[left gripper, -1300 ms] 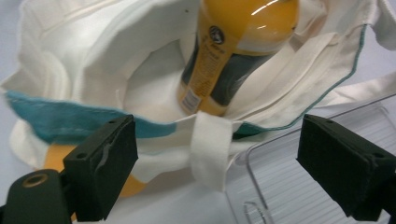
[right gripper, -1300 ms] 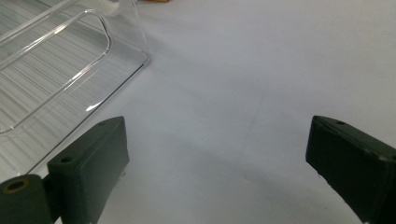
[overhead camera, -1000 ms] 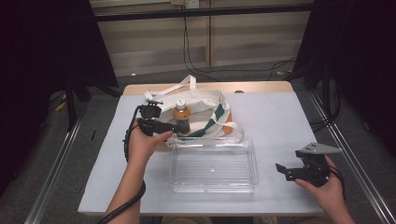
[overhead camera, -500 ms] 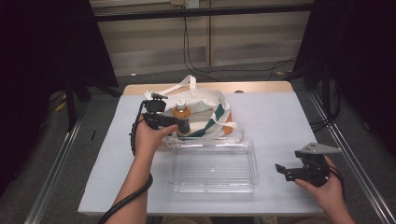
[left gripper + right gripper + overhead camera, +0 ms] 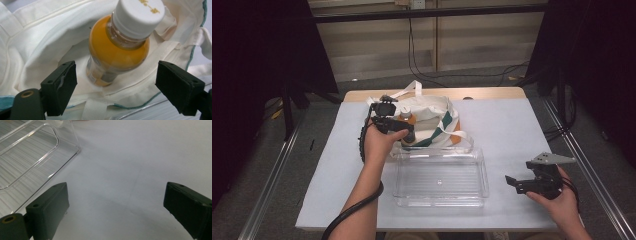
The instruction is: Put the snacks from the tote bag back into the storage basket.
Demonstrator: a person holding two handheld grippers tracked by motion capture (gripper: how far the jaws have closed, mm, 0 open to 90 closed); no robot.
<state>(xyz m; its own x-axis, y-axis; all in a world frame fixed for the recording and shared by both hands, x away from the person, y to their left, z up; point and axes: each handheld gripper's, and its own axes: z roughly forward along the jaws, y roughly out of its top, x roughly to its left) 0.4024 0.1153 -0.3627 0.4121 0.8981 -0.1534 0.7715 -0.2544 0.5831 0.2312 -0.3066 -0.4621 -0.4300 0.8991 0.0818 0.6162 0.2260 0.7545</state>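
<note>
Your left gripper (image 5: 404, 131) is black, trailing a ribbed black cable (image 5: 354, 212). Your right gripper (image 5: 517, 184) carries a grey three-cornered plate (image 5: 551, 159). Both have blocky black jaws with small screw holes.

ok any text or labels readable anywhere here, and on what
Nothing reads clearly.
White screw cap of the orange-filled clear plastic bottle: small gold marks, too blurred to read.
Label low on that bottle: hidden in the cream canvas tote bag.
Clear plastic tray: none.
Left tool, right tool: none.
</note>
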